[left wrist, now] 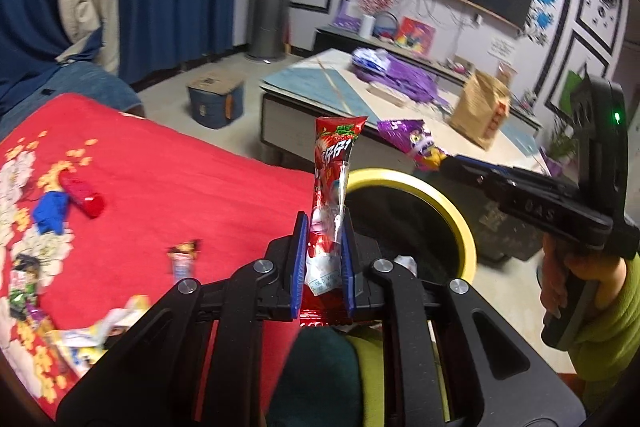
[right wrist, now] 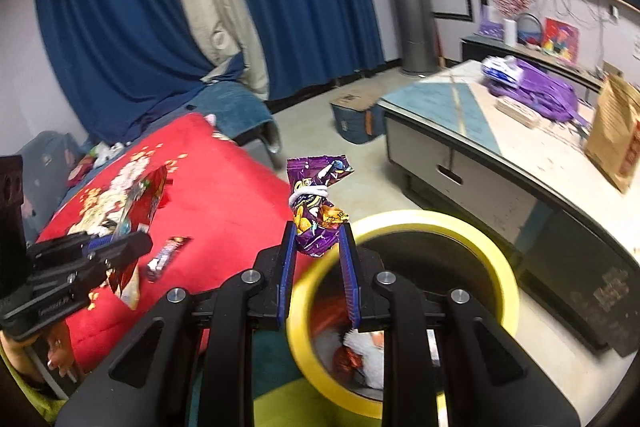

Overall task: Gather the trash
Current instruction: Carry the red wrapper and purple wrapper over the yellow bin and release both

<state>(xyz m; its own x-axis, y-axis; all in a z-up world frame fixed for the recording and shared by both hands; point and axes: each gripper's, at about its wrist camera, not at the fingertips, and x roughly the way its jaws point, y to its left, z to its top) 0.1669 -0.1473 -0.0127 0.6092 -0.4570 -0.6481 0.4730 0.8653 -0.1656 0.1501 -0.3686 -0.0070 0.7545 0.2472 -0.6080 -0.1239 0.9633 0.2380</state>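
Left claw (left wrist: 324, 259): clamped on red wrapper (left wrist: 334, 163), beside bin (left wrist: 468, 227).
Right claw (right wrist: 318, 251): clamped on purple wrapper (right wrist: 316, 203), over bin rim.
Writing: wrapper print unreadable.

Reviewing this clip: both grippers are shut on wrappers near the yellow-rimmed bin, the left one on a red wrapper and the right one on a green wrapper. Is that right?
Not quite. The right gripper holds a purple wrapper, not a green one, as the right wrist view shows. The rest stands: the left gripper is shut on a red wrapper, both near the yellow-rimmed bin.
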